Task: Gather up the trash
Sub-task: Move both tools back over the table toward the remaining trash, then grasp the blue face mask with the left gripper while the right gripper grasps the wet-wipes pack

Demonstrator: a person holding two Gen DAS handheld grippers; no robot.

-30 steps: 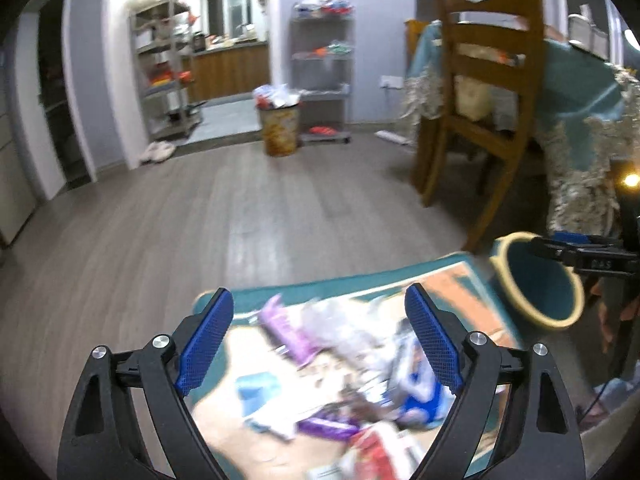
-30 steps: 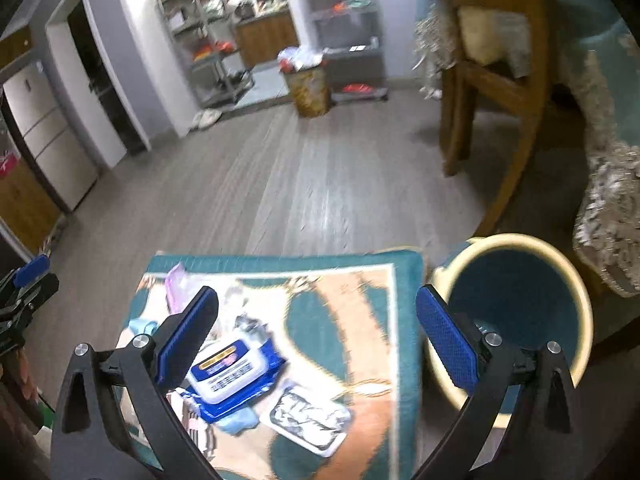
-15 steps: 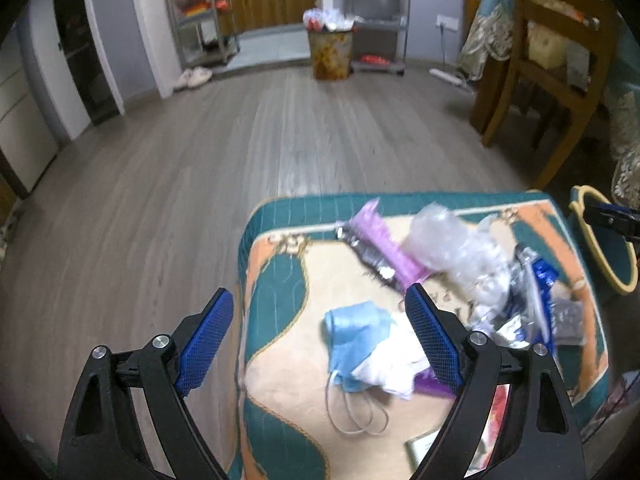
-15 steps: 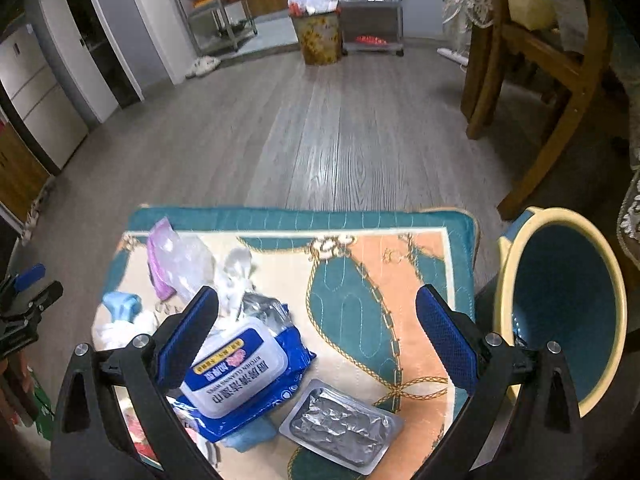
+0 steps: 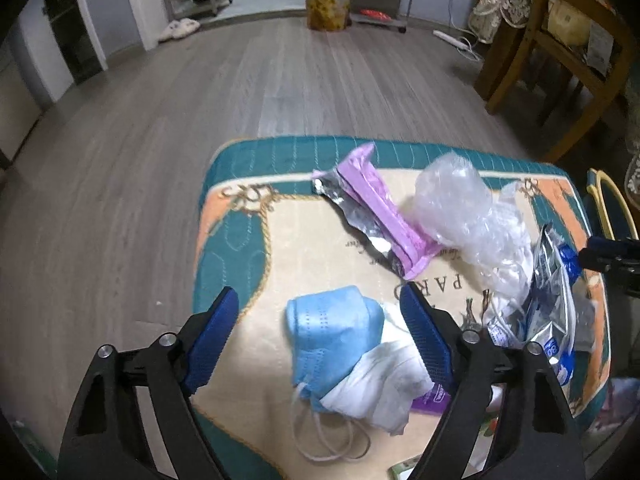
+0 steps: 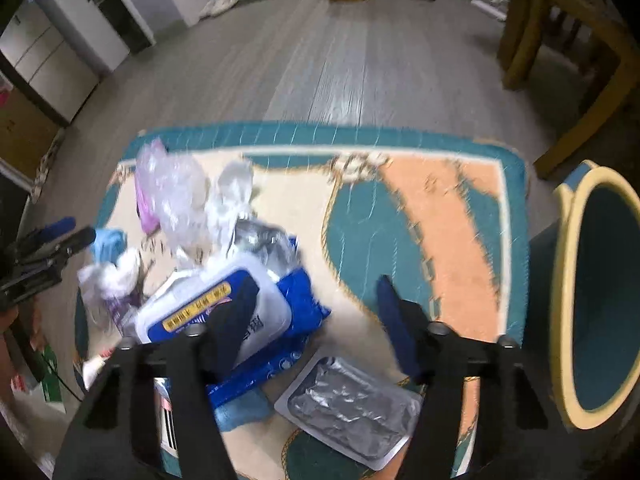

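Observation:
Trash lies on a teal and peach mat (image 5: 240, 240). My left gripper (image 5: 320, 332) is open, its jaws on either side of a blue face mask (image 5: 332, 332) with white tissue (image 5: 380, 388) beside it. A purple wrapper (image 5: 376, 208) and clear plastic (image 5: 464, 208) lie beyond. My right gripper (image 6: 316, 312) is open above the mat (image 6: 440, 220), over a blue wet-wipe pack (image 6: 224, 312) and a silver blister tray (image 6: 344, 404). A teal bin with a yellow rim (image 6: 568, 280) stands at the right.
A wooden chair (image 5: 560, 60) and a table with a lace cloth stand at the right. A full waste basket (image 5: 326, 4) and metal shelves stand at the far wall. Grey plank floor (image 5: 160, 120) surrounds the mat.
Both grippers have come down closer to the mat and tilted toward the trash. The left now straddles the blue mask. The right has narrowed and sits over the wipe pack.

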